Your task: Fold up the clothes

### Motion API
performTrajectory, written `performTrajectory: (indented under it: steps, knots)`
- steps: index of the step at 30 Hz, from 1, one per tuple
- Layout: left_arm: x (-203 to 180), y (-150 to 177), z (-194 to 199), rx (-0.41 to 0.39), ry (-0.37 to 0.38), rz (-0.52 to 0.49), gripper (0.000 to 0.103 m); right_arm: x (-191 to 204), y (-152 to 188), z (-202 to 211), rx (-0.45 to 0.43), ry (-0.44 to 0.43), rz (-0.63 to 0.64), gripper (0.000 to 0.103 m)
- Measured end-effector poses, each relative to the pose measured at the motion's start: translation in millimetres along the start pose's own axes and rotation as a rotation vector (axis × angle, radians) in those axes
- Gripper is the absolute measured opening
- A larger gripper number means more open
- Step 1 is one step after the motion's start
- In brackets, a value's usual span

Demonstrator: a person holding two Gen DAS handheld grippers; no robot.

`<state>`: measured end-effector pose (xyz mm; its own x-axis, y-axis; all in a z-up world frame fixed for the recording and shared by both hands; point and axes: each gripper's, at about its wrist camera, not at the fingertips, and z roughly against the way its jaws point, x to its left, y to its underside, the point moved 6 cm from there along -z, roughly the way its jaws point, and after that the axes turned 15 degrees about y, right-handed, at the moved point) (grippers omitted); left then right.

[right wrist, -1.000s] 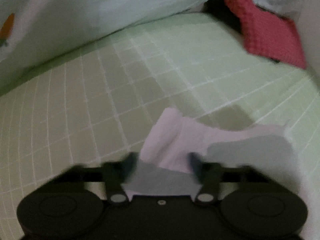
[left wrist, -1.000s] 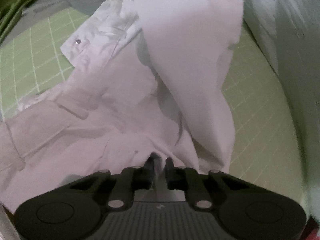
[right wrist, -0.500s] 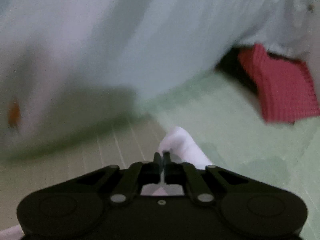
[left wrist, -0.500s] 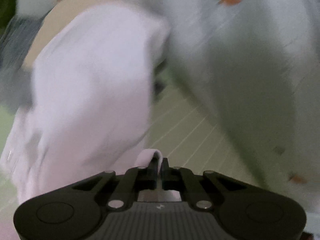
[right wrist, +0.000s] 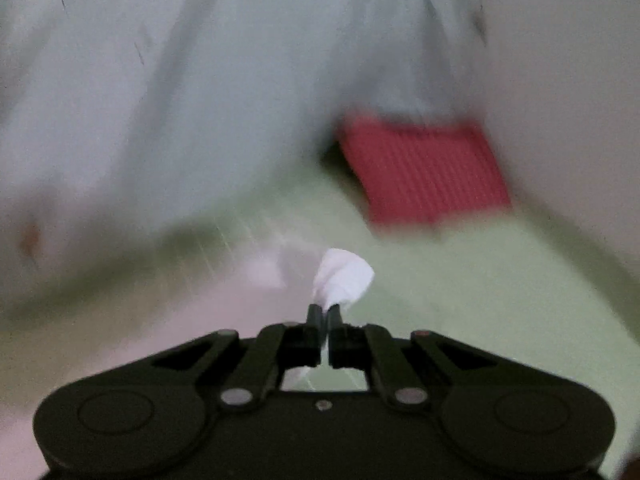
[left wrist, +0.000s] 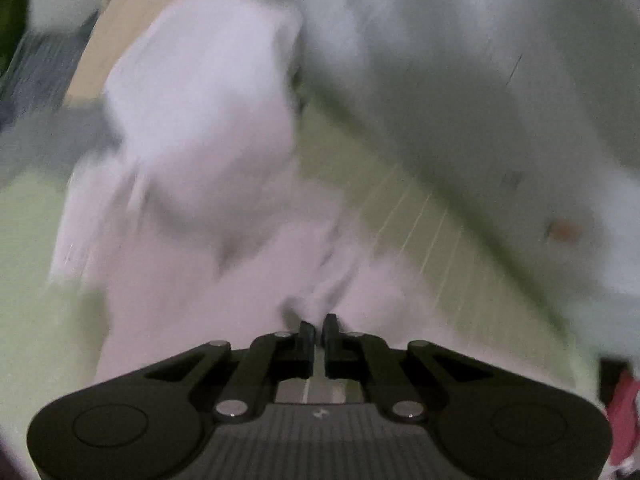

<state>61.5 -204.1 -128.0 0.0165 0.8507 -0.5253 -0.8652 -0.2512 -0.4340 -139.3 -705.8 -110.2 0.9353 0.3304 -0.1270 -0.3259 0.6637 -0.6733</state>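
A white shirt point(left wrist: 200, 140) hangs in a blurred bunch over the green checked sheet point(left wrist: 420, 232), stretched down toward my left gripper point(left wrist: 319, 322). That gripper's jaws are opening by a sliver, and a thin fold of the shirt still sits between them at the tips. In the right wrist view, my right gripper point(right wrist: 324, 310) is shut on a corner of the white shirt point(right wrist: 344, 276). The corner sticks out as a small tuft beyond the fingertips. More pale cloth trails off to the left below it.
A pale quilt point(right wrist: 180, 100) with small orange prints is heaped along the far side of the sheet point(right wrist: 460, 280). A red knitted cloth point(right wrist: 424, 168) lies under its edge. A tan board point(left wrist: 104, 52) and grey fabric sit far left.
The right gripper closed on the shirt corner and rose. The left gripper lifted its hold too, so the flat shirt now hangs bunched. Both views swung toward the quilt.
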Motion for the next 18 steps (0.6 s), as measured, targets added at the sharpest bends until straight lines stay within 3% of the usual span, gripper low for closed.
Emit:
performTrajectory:
  steps: [2, 4, 5, 7, 9, 12, 18]
  knots:
    - [7, 20, 1, 0.062, -0.024, 0.014, 0.013, -16, 39, -16, 0.108, 0.007, 0.038, 0.003]
    - [13, 38, 4, 0.118, -0.045, 0.028, 0.028, -29, 69, -25, 0.189, -0.010, 0.050, 0.006]
    - [13, 44, 10, 0.125, -0.044, 0.026, 0.033, -35, 75, -26, 0.202, -0.014, 0.053, 0.013]
    - [4, 53, 23, 0.095, -0.036, -0.006, 0.056, -46, 76, -25, 0.190, -0.032, 0.041, 0.030]
    - [-9, 55, 29, 0.052, -0.029, -0.052, 0.071, -53, 65, -21, 0.143, -0.066, 0.018, 0.059]
    - [-28, 61, 27, 0.003, -0.007, -0.114, 0.073, -54, 48, -23, 0.078, -0.132, 0.062, 0.076]
    - [-54, 73, 18, -0.047, -0.034, -0.166, 0.077, -31, 25, -53, 0.047, -0.223, 0.150, 0.080]
